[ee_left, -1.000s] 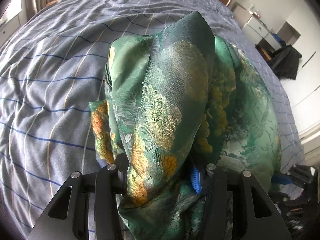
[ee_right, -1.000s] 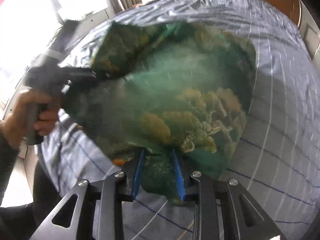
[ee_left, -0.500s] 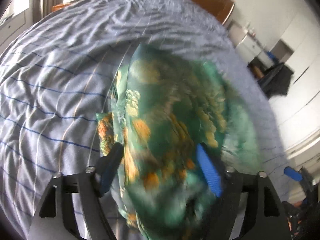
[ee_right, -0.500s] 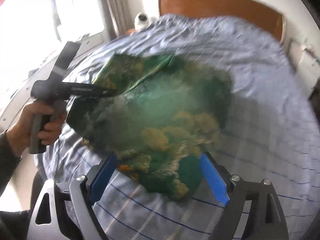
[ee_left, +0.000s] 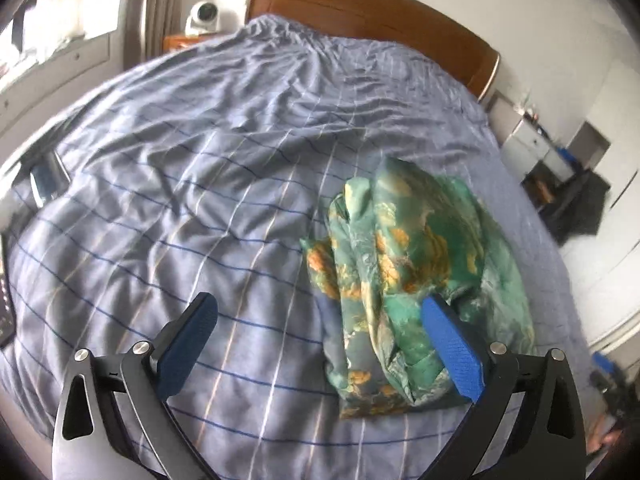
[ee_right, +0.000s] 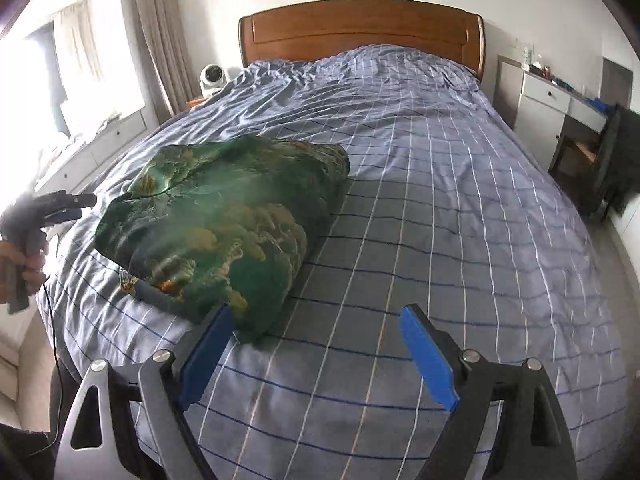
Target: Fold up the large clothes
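A green satin garment (ee_left: 412,264) with orange and gold flowers lies in a folded bundle on the bed; the right wrist view shows it (ee_right: 224,216) left of centre. My left gripper (ee_left: 320,312) hovers above and in front of it. Its jaws are opening wide, and the blue pads (ee_left: 452,344) press on nothing. My right gripper (ee_right: 316,320) stands open over bare duvet, its left finger just in front of the bundle's near corner. At the far left of the right wrist view, a hand (ee_right: 24,256) holds the left gripper (ee_right: 60,204) clear of the cloth.
The bed has a blue-grey checked duvet (ee_right: 440,200) and a wooden headboard (ee_right: 360,28). A white round device (ee_right: 214,76) sits by the window side. A white desk (ee_right: 548,96) and a dark chair (ee_right: 616,160) stand to the right of the bed.
Both grippers held the garment a second ago. They have opened, let it go and drawn back and upward. The garment has dropped onto the bed as a bundle.
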